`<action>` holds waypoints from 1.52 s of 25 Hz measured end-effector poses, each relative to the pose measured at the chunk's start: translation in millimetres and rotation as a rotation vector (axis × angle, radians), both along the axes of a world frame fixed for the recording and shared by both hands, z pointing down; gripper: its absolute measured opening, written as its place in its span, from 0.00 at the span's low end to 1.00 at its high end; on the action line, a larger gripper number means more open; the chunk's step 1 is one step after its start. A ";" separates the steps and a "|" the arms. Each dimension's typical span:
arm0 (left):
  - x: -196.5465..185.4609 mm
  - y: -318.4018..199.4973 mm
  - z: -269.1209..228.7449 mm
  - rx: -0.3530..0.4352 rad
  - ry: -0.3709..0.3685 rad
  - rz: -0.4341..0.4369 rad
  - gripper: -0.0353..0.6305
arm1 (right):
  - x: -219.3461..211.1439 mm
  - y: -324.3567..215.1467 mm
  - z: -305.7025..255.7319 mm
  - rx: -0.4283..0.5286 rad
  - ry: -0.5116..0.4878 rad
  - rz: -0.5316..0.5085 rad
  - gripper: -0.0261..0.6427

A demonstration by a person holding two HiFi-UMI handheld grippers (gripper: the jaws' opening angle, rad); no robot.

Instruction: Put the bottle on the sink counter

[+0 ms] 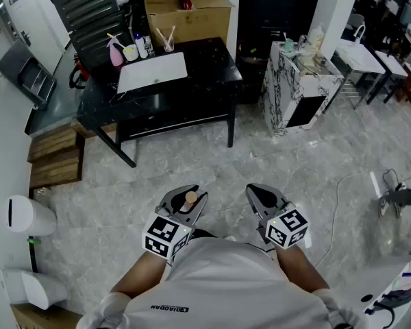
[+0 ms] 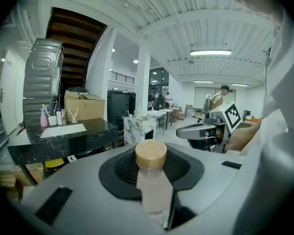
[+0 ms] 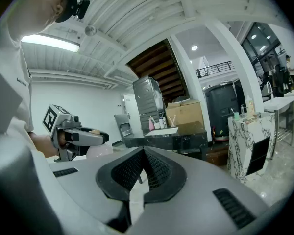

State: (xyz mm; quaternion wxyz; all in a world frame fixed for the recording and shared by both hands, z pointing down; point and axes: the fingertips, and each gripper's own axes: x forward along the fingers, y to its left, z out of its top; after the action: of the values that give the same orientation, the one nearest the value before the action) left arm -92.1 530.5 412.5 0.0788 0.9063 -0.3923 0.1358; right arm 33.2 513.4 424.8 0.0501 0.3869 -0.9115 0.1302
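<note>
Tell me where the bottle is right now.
The bottle is held by the left gripper, low centre-left in the head view, far from the sink counter.

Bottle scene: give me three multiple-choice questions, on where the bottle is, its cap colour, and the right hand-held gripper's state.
1. Where is the bottle? A on the black counter; B between the left hand-held gripper's jaws; C on the floor.
2. Its cap is: A blue; B black; C light wood.
3. The right hand-held gripper is: A shut, empty; B shut on a cup; C wide open.
Answers: B, the left jaws clamp it; C, the cap looks wooden; A, its jaws meet with nothing between.
</note>
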 end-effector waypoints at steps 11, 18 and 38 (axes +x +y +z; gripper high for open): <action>1.4 1.2 -4.9 0.008 -0.002 0.001 0.23 | 2.9 3.9 -2.2 0.016 -0.001 0.014 0.10; 4.5 2.3 -8.0 -0.004 0.041 -0.012 0.23 | 0.2 9.2 -8.2 0.062 0.019 0.002 0.10; 12.8 -2.7 -1.7 -0.032 0.039 -0.031 0.23 | 12.8 7.0 3.1 0.010 -0.001 -0.006 0.10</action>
State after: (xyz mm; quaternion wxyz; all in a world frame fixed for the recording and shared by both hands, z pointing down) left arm -79.3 527.8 410.7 0.1030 0.9012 -0.4026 0.1229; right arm 46.0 520.4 428.0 0.0480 0.3845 -0.9133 0.1255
